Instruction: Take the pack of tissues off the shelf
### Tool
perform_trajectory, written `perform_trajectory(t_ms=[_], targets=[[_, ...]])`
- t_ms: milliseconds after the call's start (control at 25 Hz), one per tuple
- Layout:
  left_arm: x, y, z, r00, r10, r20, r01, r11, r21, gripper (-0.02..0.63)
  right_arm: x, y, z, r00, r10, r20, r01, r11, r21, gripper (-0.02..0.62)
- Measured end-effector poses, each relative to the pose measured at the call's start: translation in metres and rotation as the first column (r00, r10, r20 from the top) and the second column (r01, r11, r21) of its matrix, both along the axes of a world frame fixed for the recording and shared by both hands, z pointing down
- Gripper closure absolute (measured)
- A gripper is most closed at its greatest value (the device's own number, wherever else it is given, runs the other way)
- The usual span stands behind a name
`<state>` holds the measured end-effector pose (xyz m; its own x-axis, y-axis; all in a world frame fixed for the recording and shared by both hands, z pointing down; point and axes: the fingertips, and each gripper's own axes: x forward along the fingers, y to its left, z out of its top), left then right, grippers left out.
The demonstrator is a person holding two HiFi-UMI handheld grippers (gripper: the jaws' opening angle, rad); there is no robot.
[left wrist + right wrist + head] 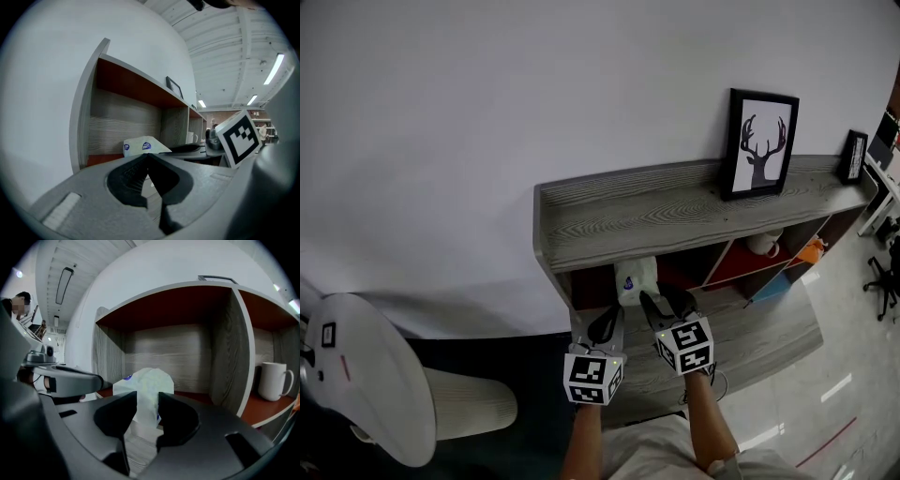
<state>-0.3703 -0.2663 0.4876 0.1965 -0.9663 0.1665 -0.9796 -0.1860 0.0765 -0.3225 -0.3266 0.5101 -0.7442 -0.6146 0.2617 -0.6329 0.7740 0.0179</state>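
The pack of tissues (636, 279) is white with small blue marks and stands upright at the front of the shelf's leftmost compartment. My right gripper (666, 302) is right in front of it, open. In the right gripper view the pack (147, 380) fills the gap between the fingertips, and I see no pressing on it. My left gripper (607, 323) hangs just left of the right one and a little lower, shut and holding nothing. In the left gripper view the pack (140, 146) lies beyond the closed tips, with the right gripper's marker cube (241, 137) at the right.
The grey wooden shelf unit (675, 202) stands against a white wall, with red-lined compartments. A framed deer picture (759, 142) and a small frame (854, 156) stand on top. A white mug (274, 379) sits in the neighbouring compartment. A white chair (366, 375) is at the left.
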Motion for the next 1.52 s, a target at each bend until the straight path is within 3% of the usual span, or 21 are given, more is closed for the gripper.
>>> perform_trajectory(t_ms=[640,960,1520], targets=[[-0.003,0.01,0.012,1.0,0.0,-0.028,-0.001,1.0,-0.023,0.598,0.008,0.003,-0.001,0.998,0.059,-0.017,-0.058,0.998,0.024,0.563],[0.002,0.018,0.008,0.996,-0.034,-0.081,0.033,0.999,-0.015,0.598,0.011,0.01,0.001,0.999,0.052,-0.002,-0.052,0.998,0.025,0.575],[0.051,0.035,-0.005,0.996,-0.05,-0.071,0.049,0.999,-0.018,0.598,0.06,0.037,-0.02,0.999,0.021,0.028,-0.022,0.999,0.045,0.577]])
